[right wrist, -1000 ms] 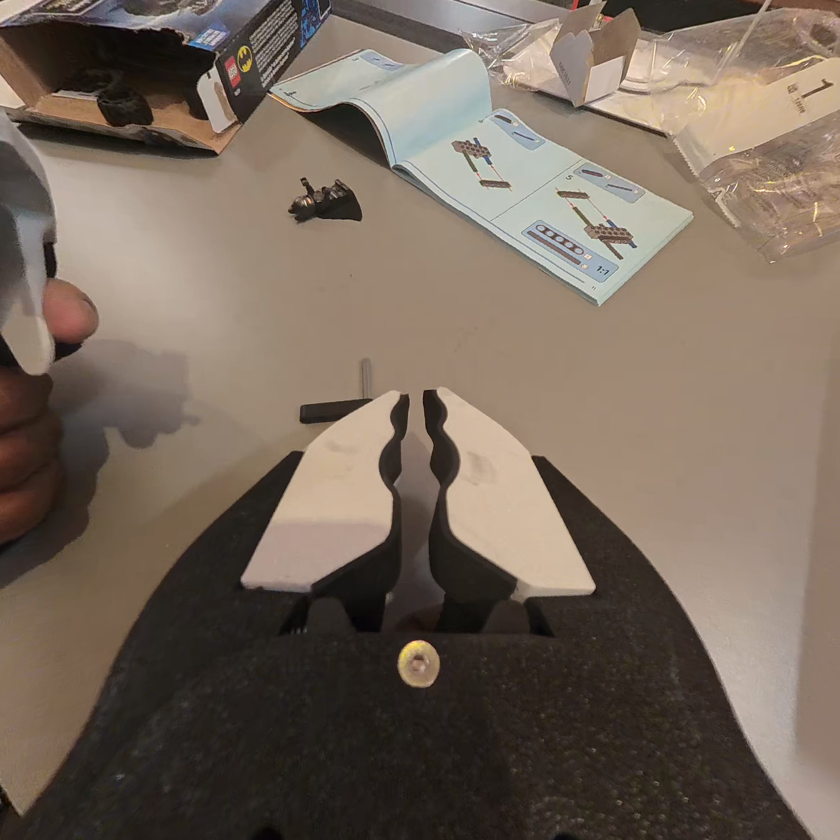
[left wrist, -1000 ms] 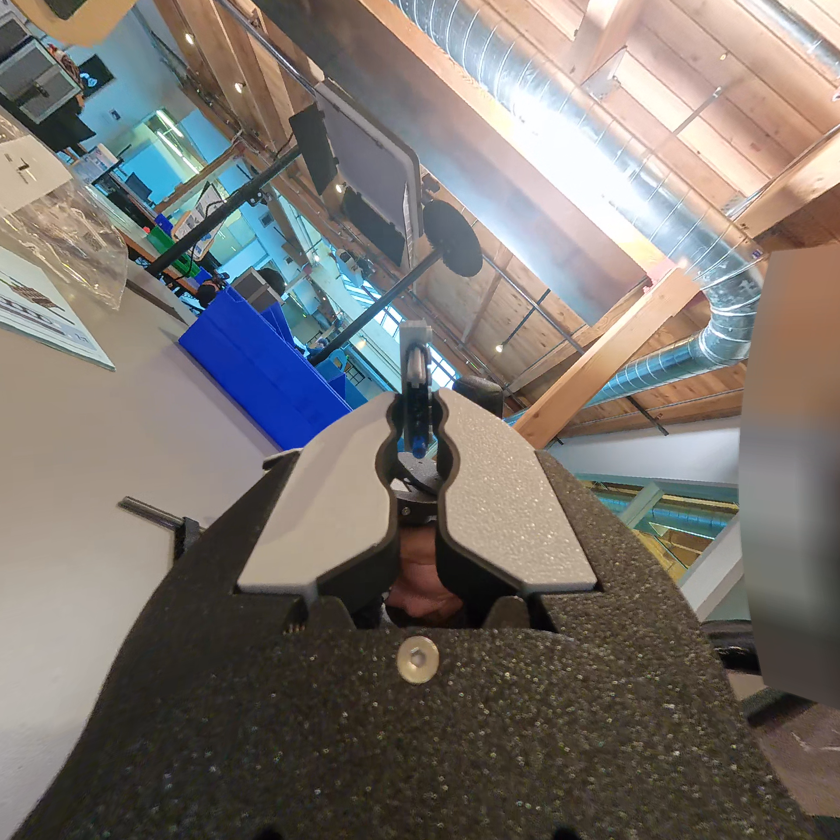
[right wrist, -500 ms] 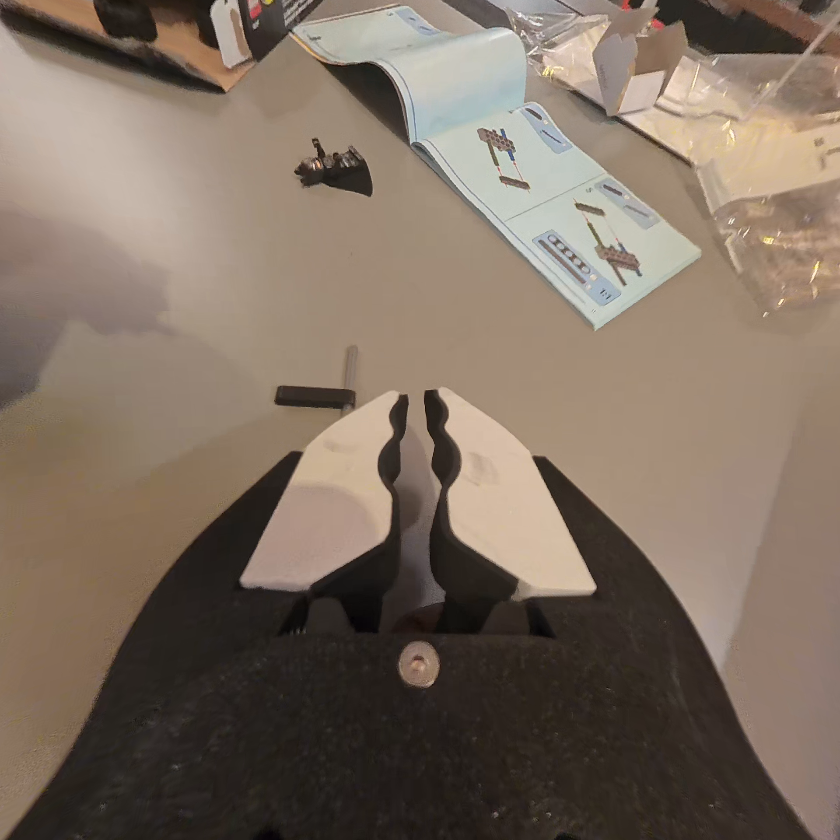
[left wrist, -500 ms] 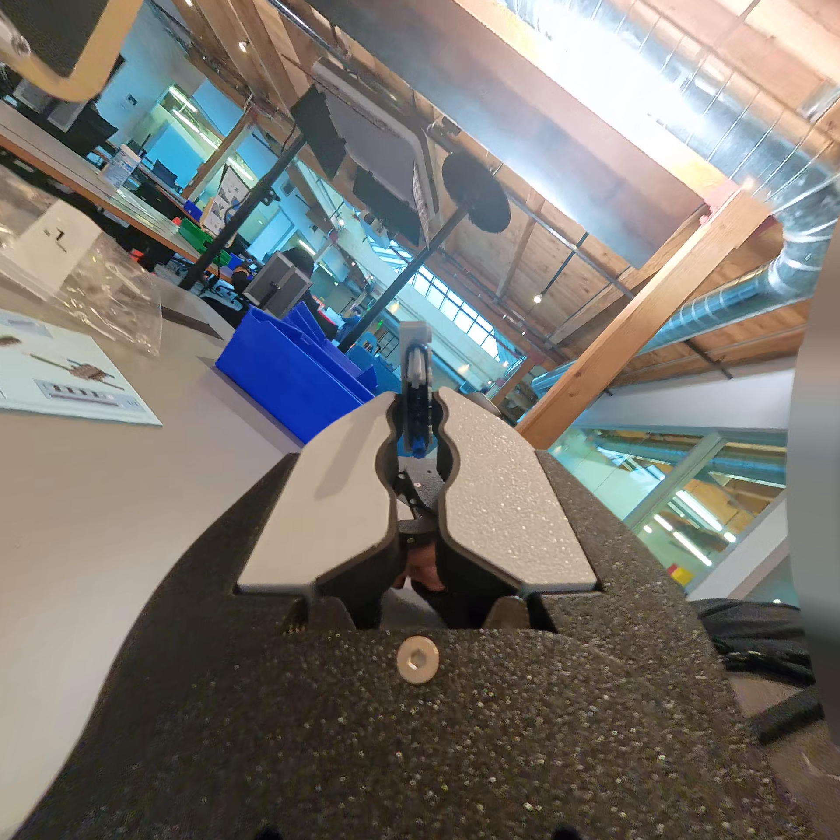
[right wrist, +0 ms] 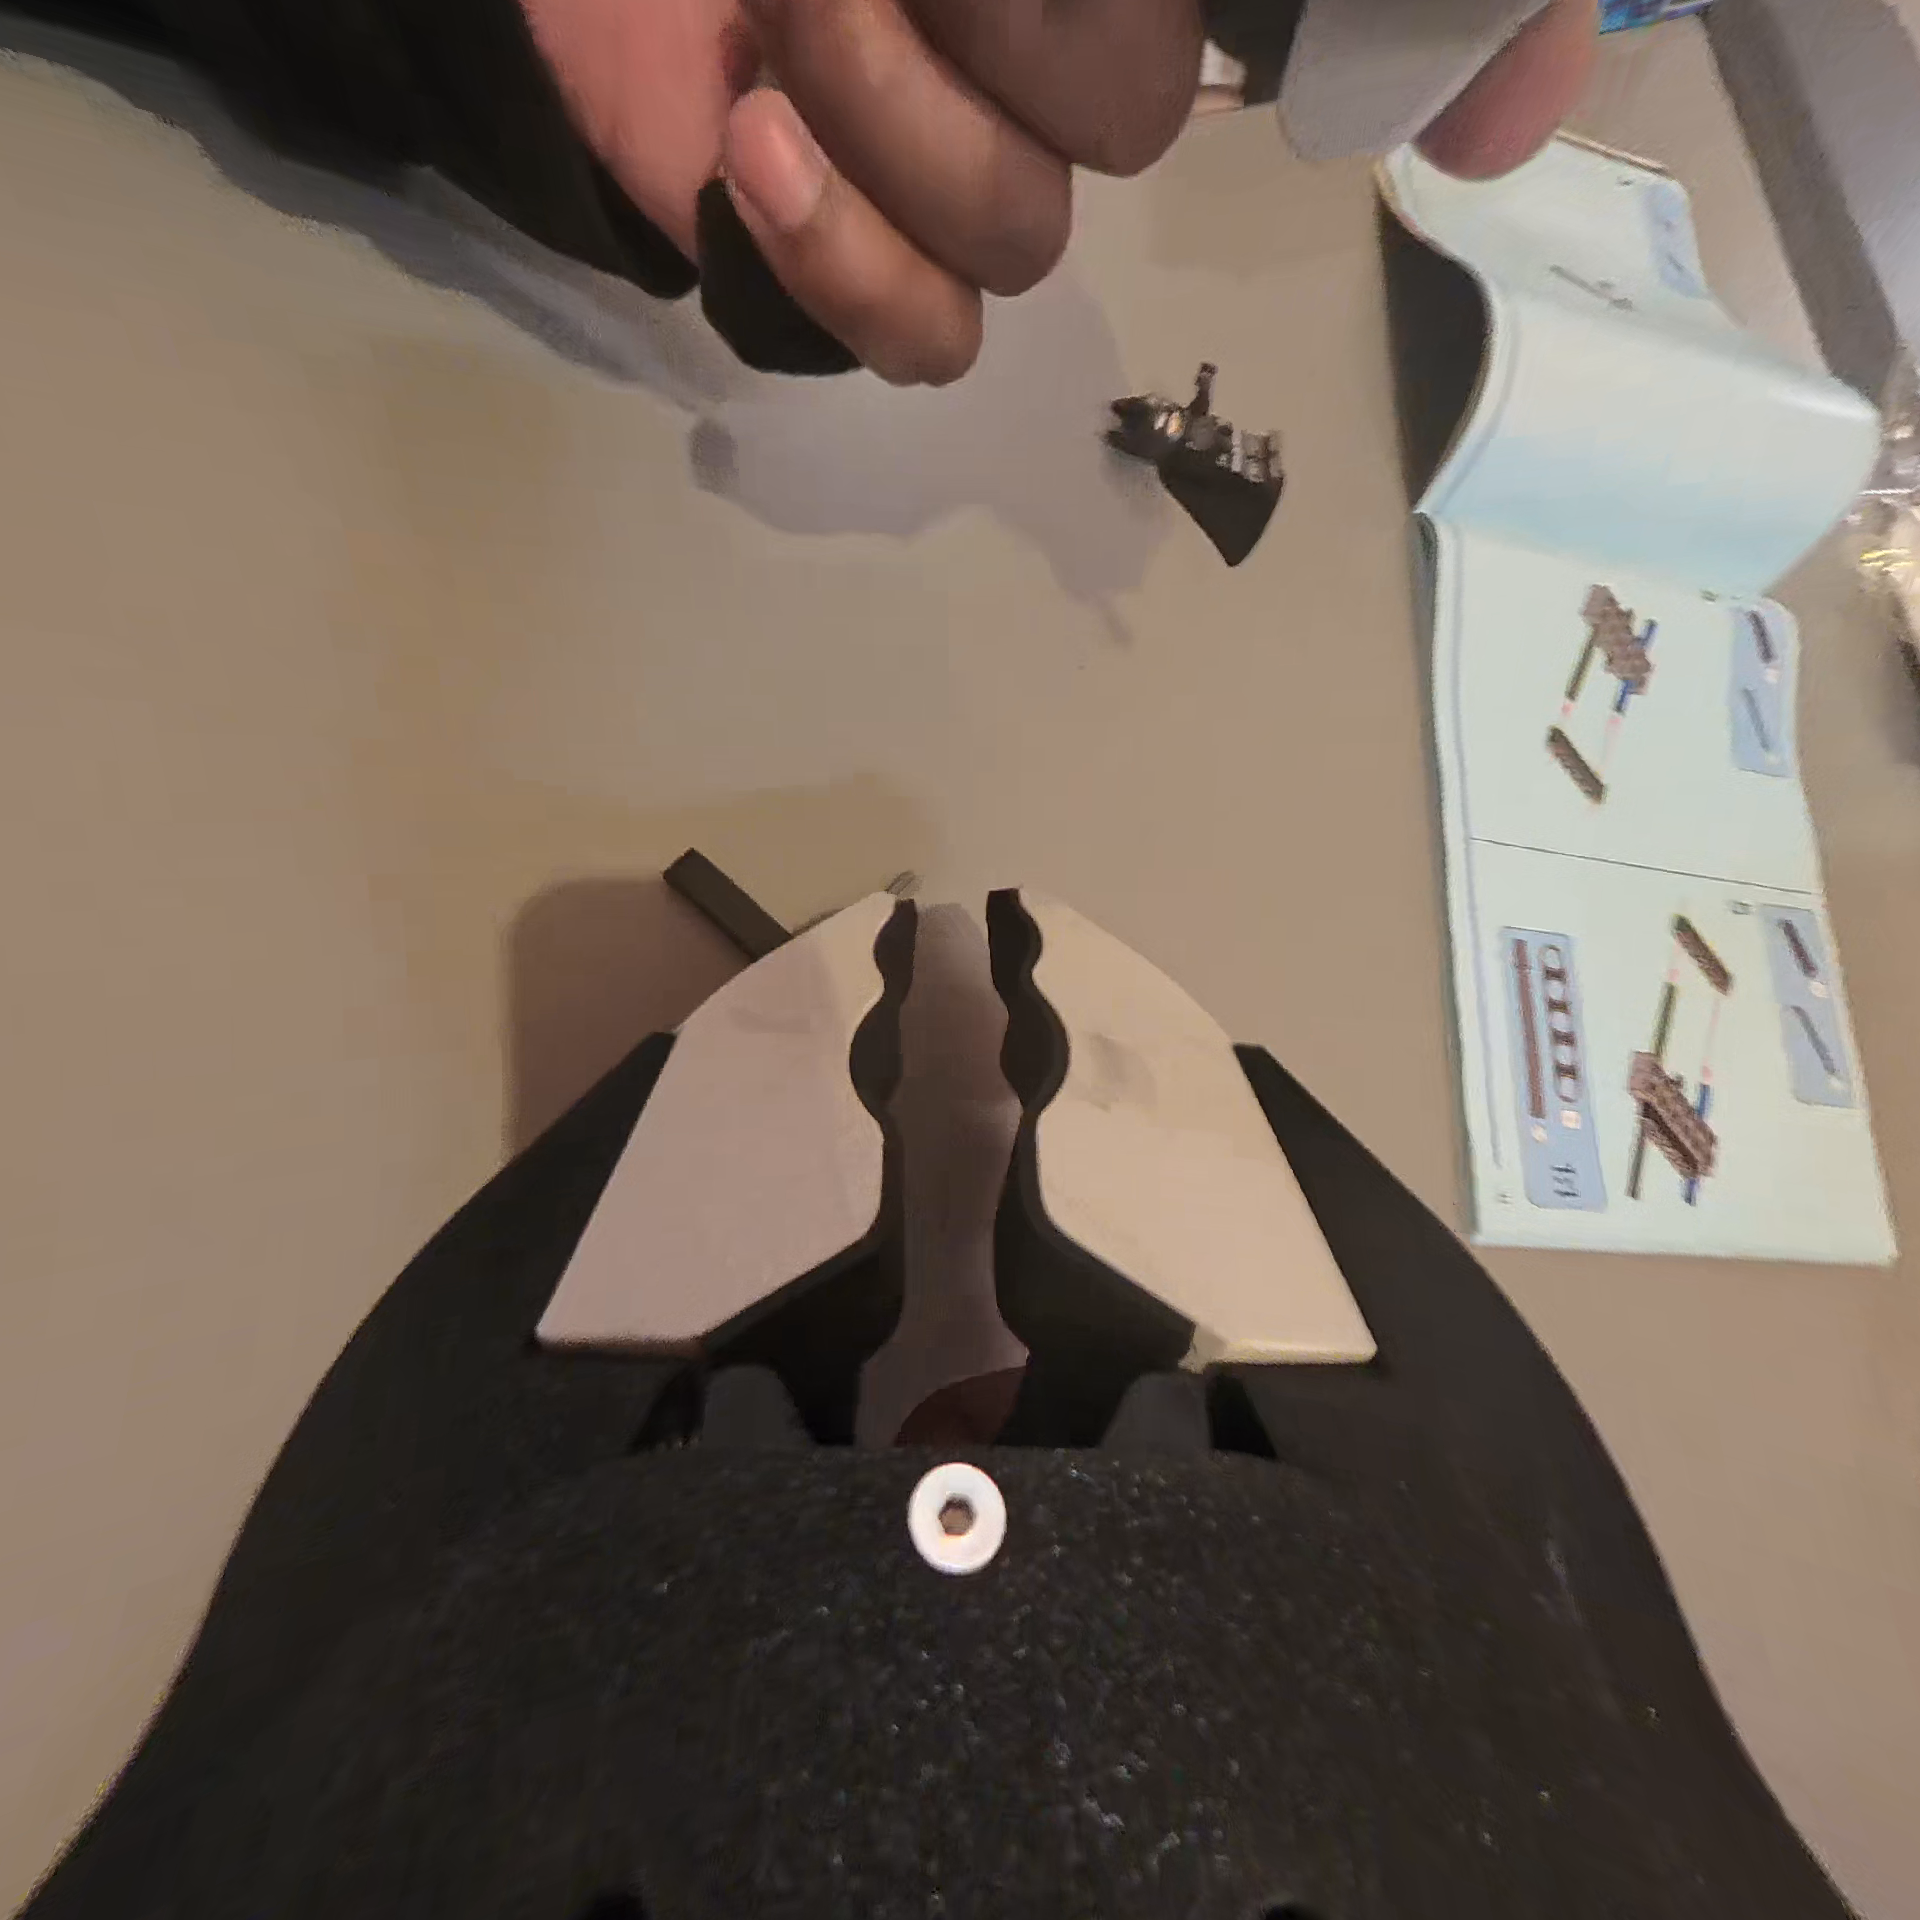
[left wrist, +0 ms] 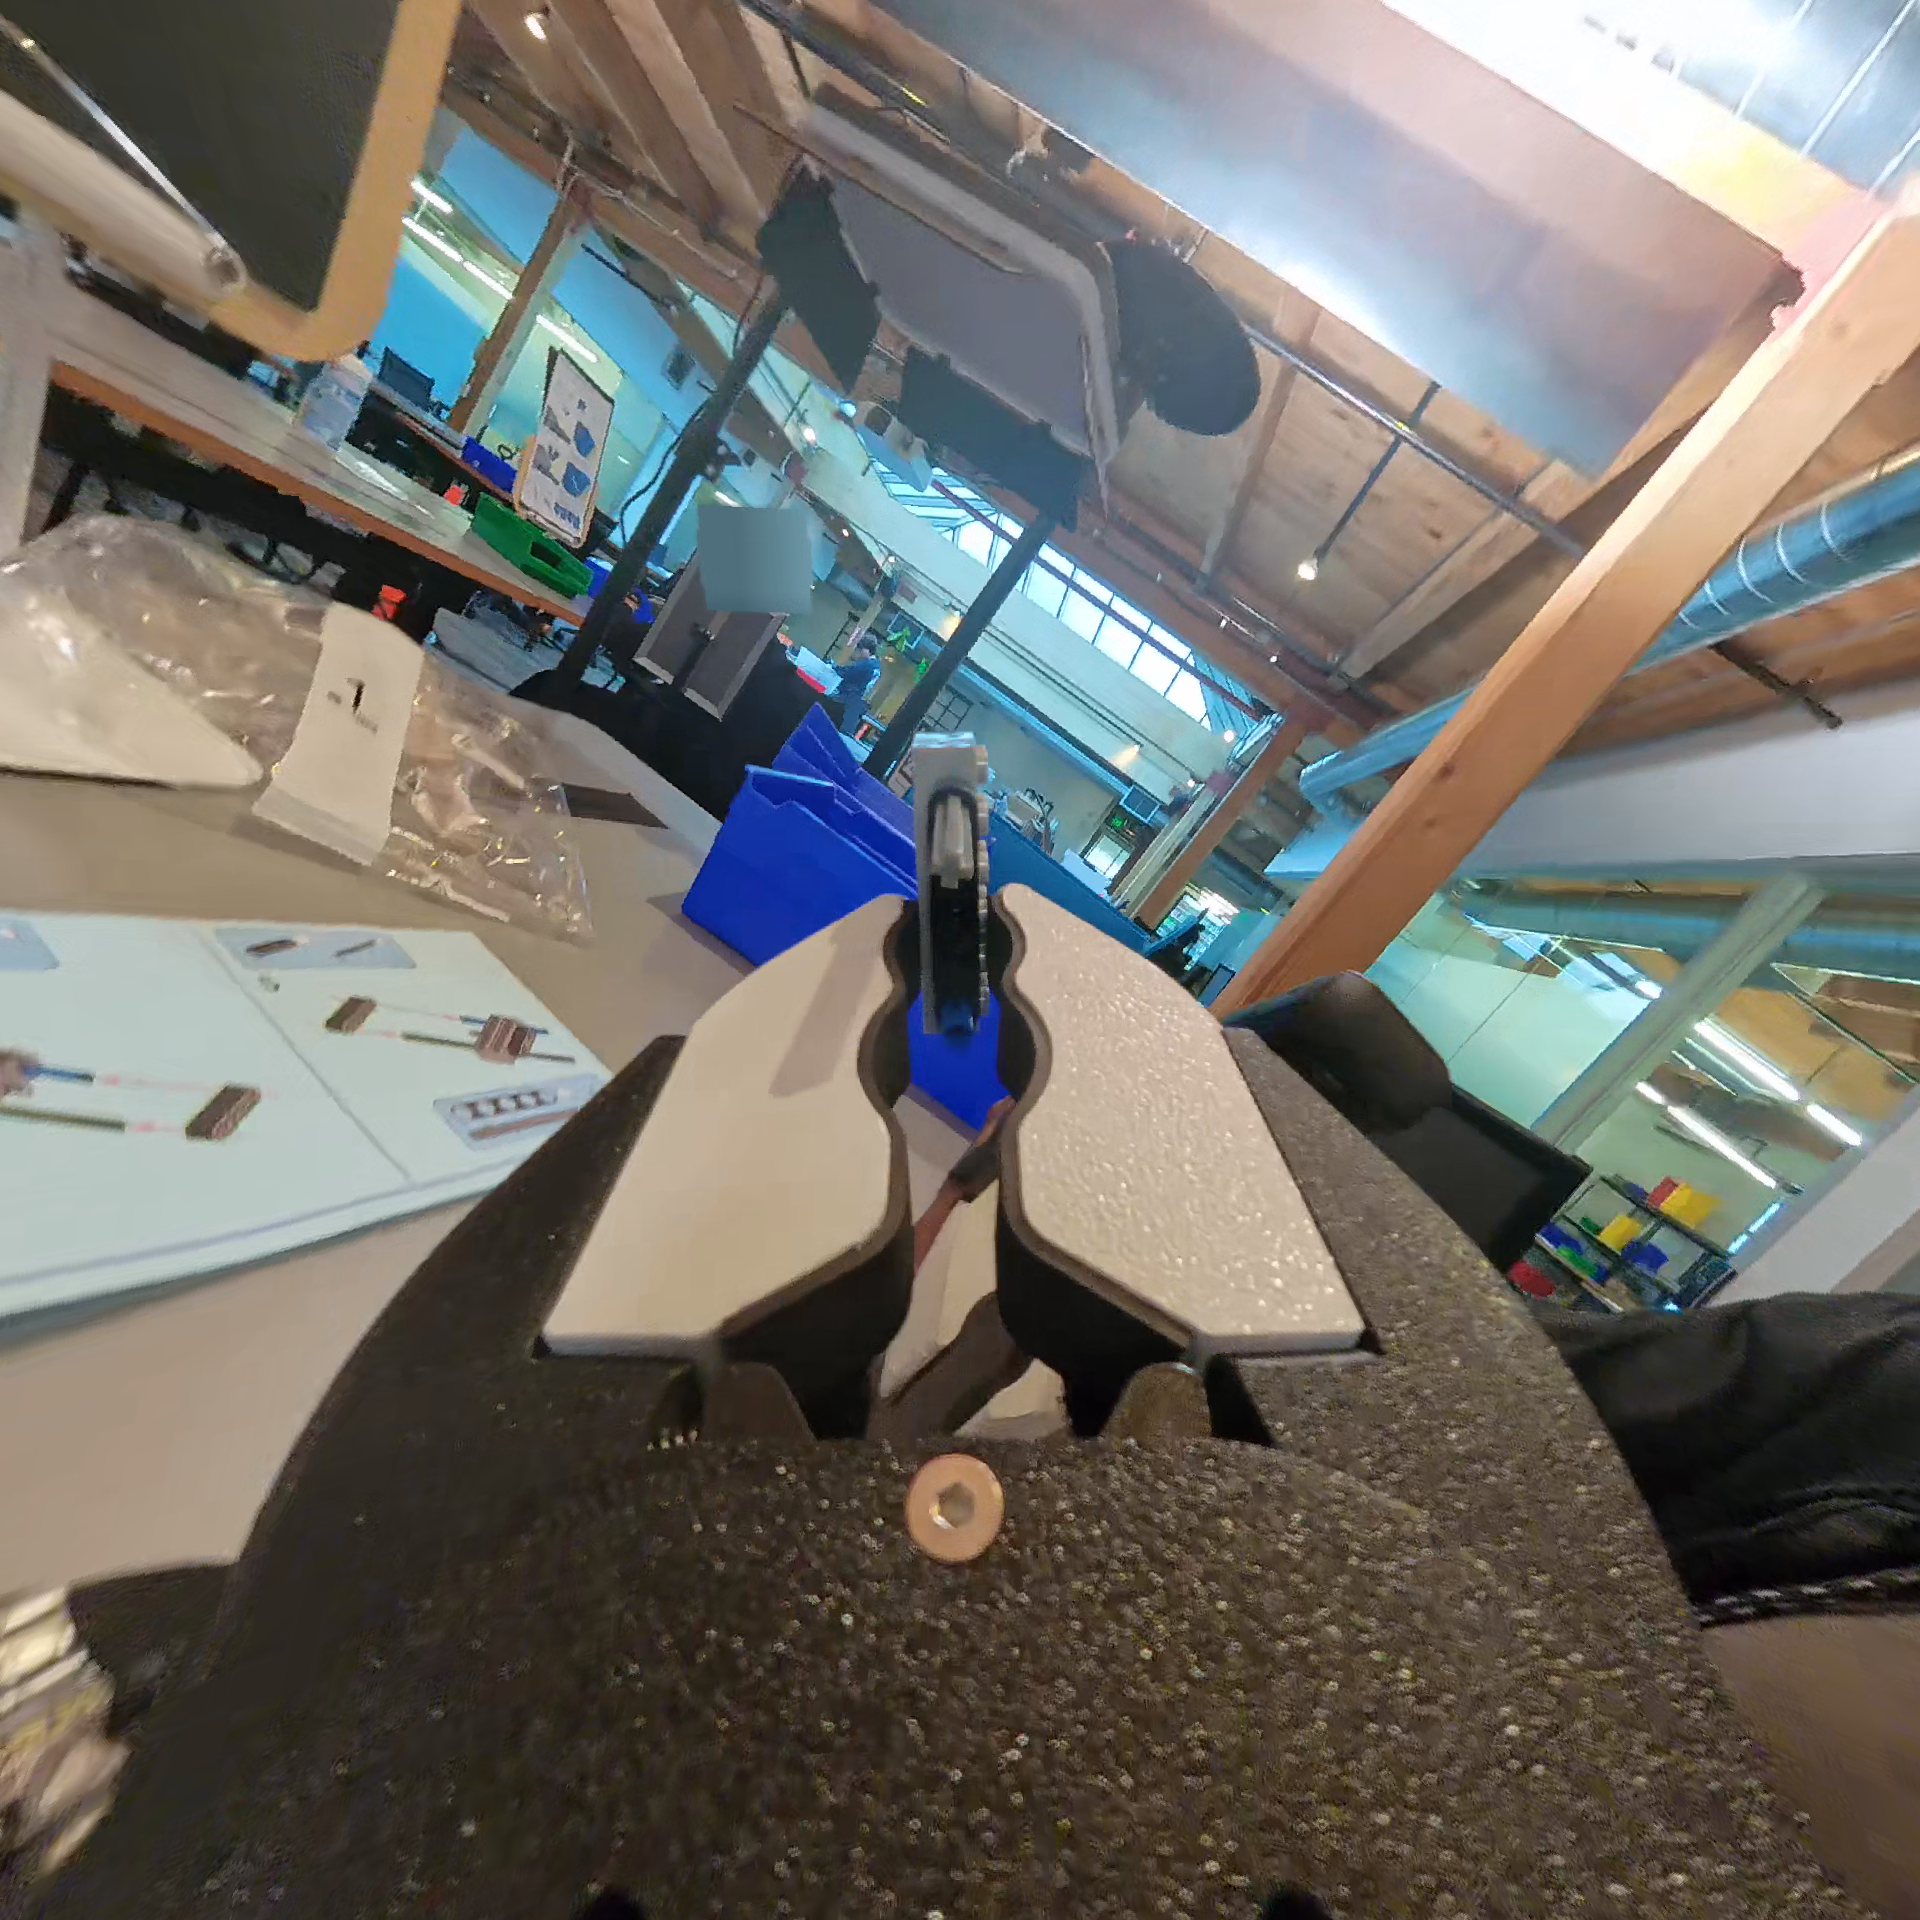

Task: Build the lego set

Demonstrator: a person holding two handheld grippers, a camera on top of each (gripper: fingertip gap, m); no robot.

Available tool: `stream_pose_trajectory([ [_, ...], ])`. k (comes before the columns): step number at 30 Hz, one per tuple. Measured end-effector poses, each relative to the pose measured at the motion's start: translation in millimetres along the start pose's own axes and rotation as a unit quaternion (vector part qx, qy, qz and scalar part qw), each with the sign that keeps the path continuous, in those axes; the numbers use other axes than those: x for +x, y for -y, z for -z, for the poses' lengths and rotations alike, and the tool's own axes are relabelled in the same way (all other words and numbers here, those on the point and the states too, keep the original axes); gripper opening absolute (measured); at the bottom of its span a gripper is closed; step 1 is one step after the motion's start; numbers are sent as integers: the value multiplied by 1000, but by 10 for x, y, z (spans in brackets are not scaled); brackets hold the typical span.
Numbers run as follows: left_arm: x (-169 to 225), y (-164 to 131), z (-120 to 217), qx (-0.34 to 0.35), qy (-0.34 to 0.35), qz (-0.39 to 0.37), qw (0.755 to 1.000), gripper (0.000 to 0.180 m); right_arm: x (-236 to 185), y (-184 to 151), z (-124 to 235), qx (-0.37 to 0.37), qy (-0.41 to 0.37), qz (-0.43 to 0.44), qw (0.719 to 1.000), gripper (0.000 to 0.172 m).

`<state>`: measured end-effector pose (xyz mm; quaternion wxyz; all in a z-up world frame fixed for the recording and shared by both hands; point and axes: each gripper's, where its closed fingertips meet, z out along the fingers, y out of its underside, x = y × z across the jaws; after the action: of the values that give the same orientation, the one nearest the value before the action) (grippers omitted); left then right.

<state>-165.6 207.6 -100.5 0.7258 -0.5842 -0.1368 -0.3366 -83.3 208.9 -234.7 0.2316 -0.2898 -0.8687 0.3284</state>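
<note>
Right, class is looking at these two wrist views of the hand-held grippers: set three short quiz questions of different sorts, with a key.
1. True or false: the left gripper is shut on a small grey, black and blue brick assembly.
2. Multiple choice: in the right wrist view, the open instruction booklet lies (A) to the left of the right gripper, (B) to its right, (C) under it.
3. Fill in: between the right gripper's fingertips only the bare ____ shows; a thin black bar lies just left of the tips.

Key: 1 true; 2 B; 3 table.
</note>
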Motion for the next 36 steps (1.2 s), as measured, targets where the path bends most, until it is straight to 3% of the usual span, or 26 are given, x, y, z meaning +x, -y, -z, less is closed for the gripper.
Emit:
stream_pose_trajectory([
  [7,-127,-107,145,-9,37,-14,999,12,-44,-160,-3,20,31,3,999,16],
  [18,-159,-294,97,-52,70,-66,994,12,171,-23,53,51,-55,33,997,16],
  [22,-185,-306,110,-59,75,-67,993,12,338,-104,-51,-6,-75,-34,997,16],
  [26,-179,-286,123,-60,73,-62,994,12,231,-41,-108,-21,-12,-107,994,16],
  [36,-214,-374,117,-84,80,-63,991,12,-26,-46,-240,-93,31,-158,983,15],
])
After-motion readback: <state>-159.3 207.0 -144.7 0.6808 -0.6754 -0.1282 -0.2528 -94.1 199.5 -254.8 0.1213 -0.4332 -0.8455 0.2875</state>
